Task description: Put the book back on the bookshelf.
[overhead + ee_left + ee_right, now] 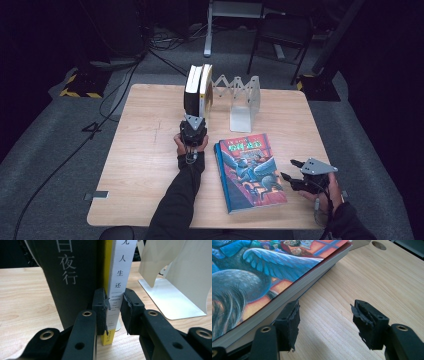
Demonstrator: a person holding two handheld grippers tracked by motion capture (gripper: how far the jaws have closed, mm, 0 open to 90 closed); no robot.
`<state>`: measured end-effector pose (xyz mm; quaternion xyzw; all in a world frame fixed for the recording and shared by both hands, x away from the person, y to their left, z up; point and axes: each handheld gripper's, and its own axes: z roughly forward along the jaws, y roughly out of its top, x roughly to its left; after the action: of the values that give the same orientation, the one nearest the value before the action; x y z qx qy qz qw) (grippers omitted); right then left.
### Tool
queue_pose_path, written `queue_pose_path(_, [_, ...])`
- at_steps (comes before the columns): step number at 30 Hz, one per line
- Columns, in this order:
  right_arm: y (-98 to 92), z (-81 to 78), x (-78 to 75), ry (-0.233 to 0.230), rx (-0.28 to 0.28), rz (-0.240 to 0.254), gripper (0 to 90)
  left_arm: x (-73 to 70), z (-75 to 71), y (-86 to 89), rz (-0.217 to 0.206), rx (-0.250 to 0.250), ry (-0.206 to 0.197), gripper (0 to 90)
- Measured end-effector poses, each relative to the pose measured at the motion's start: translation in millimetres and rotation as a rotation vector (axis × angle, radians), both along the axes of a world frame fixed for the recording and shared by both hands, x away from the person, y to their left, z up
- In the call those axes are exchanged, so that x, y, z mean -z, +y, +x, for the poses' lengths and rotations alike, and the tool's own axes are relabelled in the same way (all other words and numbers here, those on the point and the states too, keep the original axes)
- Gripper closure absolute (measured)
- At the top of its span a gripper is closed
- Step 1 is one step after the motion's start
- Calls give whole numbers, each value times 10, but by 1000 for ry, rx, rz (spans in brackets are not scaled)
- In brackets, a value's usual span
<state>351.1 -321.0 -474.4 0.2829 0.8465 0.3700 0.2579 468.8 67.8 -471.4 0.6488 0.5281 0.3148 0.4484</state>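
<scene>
Black left tool (pixel 115 312) clamps upright book (pixel 120 277).

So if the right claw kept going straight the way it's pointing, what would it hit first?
Probably nothing soon: between the right claw jaws lies bare table. The colourful book sits beside its left jaw, likely just off the line.

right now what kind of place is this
Probably a lab or studio set up for recording: a lone wooden table on grey carpet, cables trailing across the floor, dark surroundings, books and a bookend as props.
</scene>
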Motion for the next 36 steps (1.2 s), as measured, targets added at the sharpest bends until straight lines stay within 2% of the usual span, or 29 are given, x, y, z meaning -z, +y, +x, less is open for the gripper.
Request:
queue_pose_path(3, [2, -15, -8, -21, 1, 1, 389, -13, 17, -5, 11, -2, 6, 743])
queue_pose_path(5, [0, -26, -28, -37, -5, 8, 390, -17, 9, 10, -3, 11, 15, 741])
queue_pose_path(9, [-7, -28, -39, -34, -4, 10, 389, -22, -39, 25, -3, 44, 19, 739])
queue_pose_path(13, [-15, -17, -31, -23, 2, 14, 388, 43, -134, 61, 36, 89, 33, 743])
queue_pose_path(16, [0, -23, -37, -25, -4, 11, 388, 77, -176, 87, 60, 104, 35, 737])
queue_pose_path(19, [12, -28, -36, -19, -7, 12, 388, 106, -208, 104, 79, 138, 51, 723])
queue_pose_path(22, [12, -36, -39, -13, -12, 8, 388, 110, -241, 110, 117, 175, 60, 709])
queue_pose_path(23, [12, -36, -39, -13, -12, 8, 388, 110, -241, 110, 117, 175, 60, 704])
queue_pose_path(31, [18, -64, -75, -8, -25, 23, 386, 96, -389, 128, 229, 298, 91, 692])
queue_pose_path(36, [61, -82, -74, 5, -39, 7, 384, 60, -498, 128, 234, 385, 105, 680])
